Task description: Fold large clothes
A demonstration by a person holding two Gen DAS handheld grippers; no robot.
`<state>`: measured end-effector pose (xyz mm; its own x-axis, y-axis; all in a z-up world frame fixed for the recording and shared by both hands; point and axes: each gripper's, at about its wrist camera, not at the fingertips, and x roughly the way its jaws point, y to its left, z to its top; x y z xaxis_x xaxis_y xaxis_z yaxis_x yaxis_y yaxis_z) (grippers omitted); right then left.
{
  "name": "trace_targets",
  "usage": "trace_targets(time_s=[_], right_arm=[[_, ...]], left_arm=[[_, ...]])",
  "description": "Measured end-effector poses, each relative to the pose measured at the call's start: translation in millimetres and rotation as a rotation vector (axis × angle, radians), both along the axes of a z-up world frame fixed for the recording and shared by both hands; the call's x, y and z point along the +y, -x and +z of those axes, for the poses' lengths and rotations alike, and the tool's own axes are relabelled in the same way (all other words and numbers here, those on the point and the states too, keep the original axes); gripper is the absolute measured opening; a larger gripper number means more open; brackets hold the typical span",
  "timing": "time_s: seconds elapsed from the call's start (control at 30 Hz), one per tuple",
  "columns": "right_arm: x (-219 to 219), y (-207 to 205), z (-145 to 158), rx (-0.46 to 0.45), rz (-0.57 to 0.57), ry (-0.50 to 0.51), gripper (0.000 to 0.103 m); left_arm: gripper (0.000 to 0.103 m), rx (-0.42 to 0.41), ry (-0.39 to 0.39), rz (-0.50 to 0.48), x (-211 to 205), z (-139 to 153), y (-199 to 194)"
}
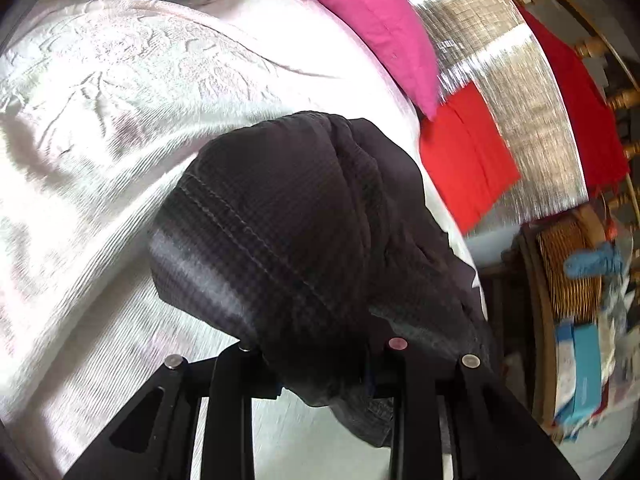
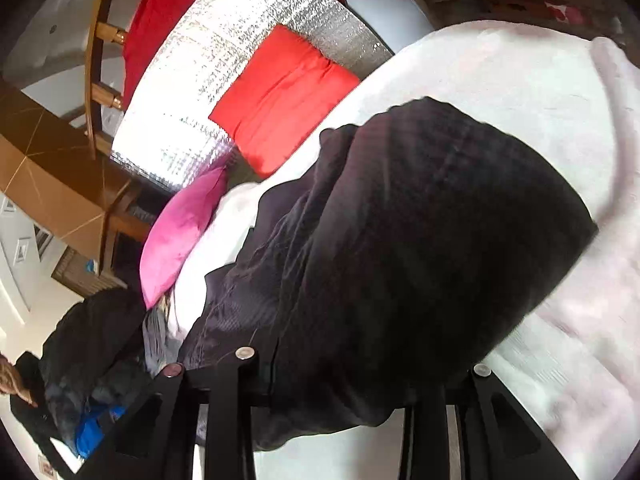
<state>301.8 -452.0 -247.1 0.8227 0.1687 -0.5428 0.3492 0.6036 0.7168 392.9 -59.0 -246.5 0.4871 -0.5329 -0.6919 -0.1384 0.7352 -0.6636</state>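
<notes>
- Cloth is what matters here: the dark garment (image 1: 304, 216) is looking soft, limp and fairly light, with a woven check texture and a stitched hem running across it, so it is likely going to sag and bunch wherever it is not being supported.
- Hems and corners are seeming the best places to take hold (the stitched edge is thicker and less likely to slip out than the loose middle).
- Left gripper (image 1: 320, 364) is pinching a gathered bunch of the garment between narrow fingers, the cloth mounding up toward 12 o'clock and a loose tail drooping toward 6 o'clock past the fingertips.
- Right gripper (image 2: 360, 376) is also being covered by the dark garment (image 2: 400, 240), which is draping over and between its fingers; the fingers are appearing closed on the cloth, though the fold is hiding the exact contact.
- Garment is hanging over the pale bedspread (image 1: 120, 120), which is filling the left view from 9 to 12 o'clock.
- Pink pillow (image 1: 372, 28) is lying at 1 o'clock in the left view, with a red folded cloth (image 1: 468, 152) at 2 o'clock on a silver mat (image 1: 520, 92).
- Slippage is the main risk, in my judgement, since both grips are sitting on bunched cloth.
</notes>
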Motion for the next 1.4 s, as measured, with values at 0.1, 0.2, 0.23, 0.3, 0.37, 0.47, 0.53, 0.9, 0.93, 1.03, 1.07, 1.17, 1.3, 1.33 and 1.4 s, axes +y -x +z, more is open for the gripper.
trace_targets(time_s=[0.1, 0.2, 0.23, 0.3, 0.37, 0.47, 0.53, 0.9, 0.93, 1.03, 1.07, 1.17, 1.3, 1.33, 1.4], right_arm=[[-4, 20, 1, 0.054, 0.034, -0.006, 0.035], [-9, 32, -23, 0.187, 0.105, 0.019, 0.039], [-12, 36, -32, 0.222, 0.12, -0.008, 0.046], [-23, 46, -33, 0.26, 0.132, -0.073, 0.052], [-30, 58, -15, 0.249, 0.162, -0.083, 0.055], [-29, 75, 32, 0.255, 0.281, 0.034, 0.055], [-27, 76, 68, 0.183, 0.277, 0.123, 0.057], [-75, -123, 66, 0.222, 0.191, 0.353, 0.084], [-79, -144, 52, 0.257, 0.196, 0.347, 0.084], [-92, -174, 12, 0.324, 0.223, 0.302, 0.084], [-93, -187, -1, 0.351, 0.251, 0.271, 0.084], [-88, -202, -29, 0.422, 0.295, 0.261, 0.055], [-75, -184, -22, 0.37, 0.262, 0.395, 0.021], [-73, -175, -11, 0.328, 0.234, 0.429, 0.021], [-68, -163, 12, 0.244, 0.183, 0.483, 0.02]], left_arm=[[0.032, 0.037, -0.093, -0.123, -10, -5, 25], [0.051, 0.216, -0.152, -0.309, -21, -31, 26], [0.052, 0.274, -0.137, -0.359, -20, -35, 28], [0.053, 0.302, -0.111, -0.399, -14, -21, 34], [0.055, 0.243, -0.082, -0.435, -12, 10, 43], [0.073, 0.052, -0.091, -0.448, -7, 74, 45], [0.089, -0.106, -0.188, -0.398, -8, 115, 31], [0.095, -0.061, -0.462, -0.335, -48, 55, -124], [0.095, -0.045, -0.438, -0.341, -47, 45, -133], [0.095, -0.018, -0.334, -0.345, -51, 21, -159], [0.095, 0.002, -0.309, -0.364, -61, 15, -171], [0.092, 0.017, -0.343, -0.365, -72, 1, -179], [0.02, -0.026, -0.424, -0.354, -72, -8, -180], [0.016, -0.044, -0.403, -0.346, -70, -5, -177], [0.011, -0.096, -0.421, -0.336, -72, 7, -172]])
